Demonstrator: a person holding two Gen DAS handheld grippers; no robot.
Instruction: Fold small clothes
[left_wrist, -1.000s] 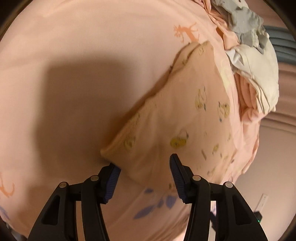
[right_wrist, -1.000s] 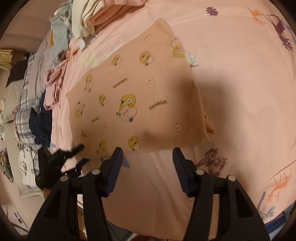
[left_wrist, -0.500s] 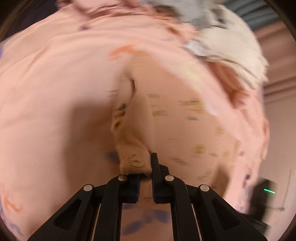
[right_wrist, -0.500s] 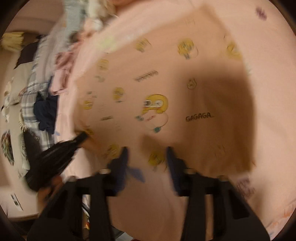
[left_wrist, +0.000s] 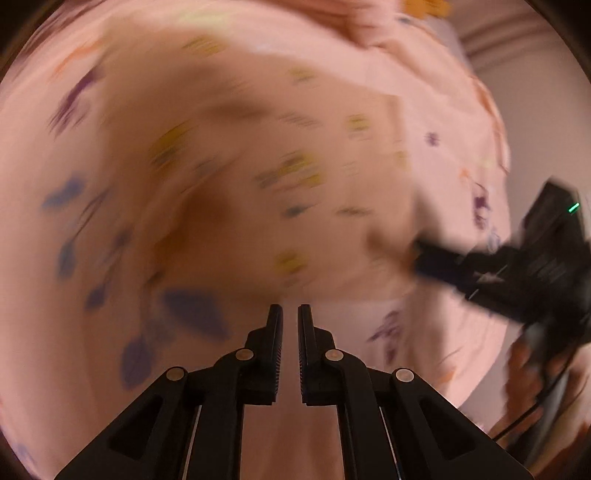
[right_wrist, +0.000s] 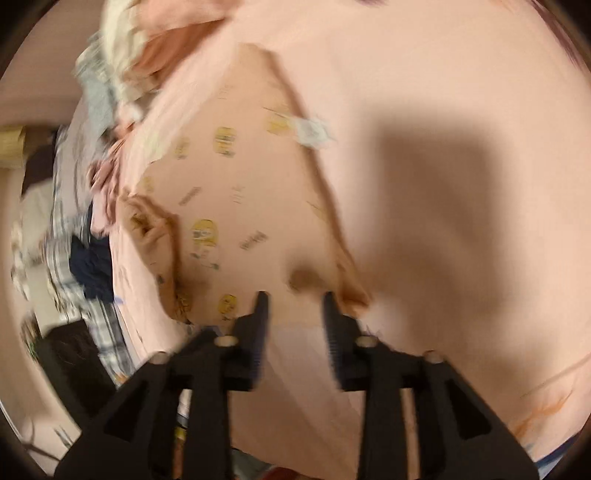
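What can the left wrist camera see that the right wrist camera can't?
Only the left wrist view shows the other black gripper at the cloth's edge and blue leaf prints. Only the right wrist view shows the messy pile of clothes and the plaid fabric. Both show the peach cloth with yellow cartoon ducks lying on the pink bedsheet.

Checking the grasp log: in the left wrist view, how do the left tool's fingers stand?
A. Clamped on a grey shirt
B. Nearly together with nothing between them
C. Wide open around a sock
B: the left tool shows only a narrow bare gap, with the bedsheet behind.
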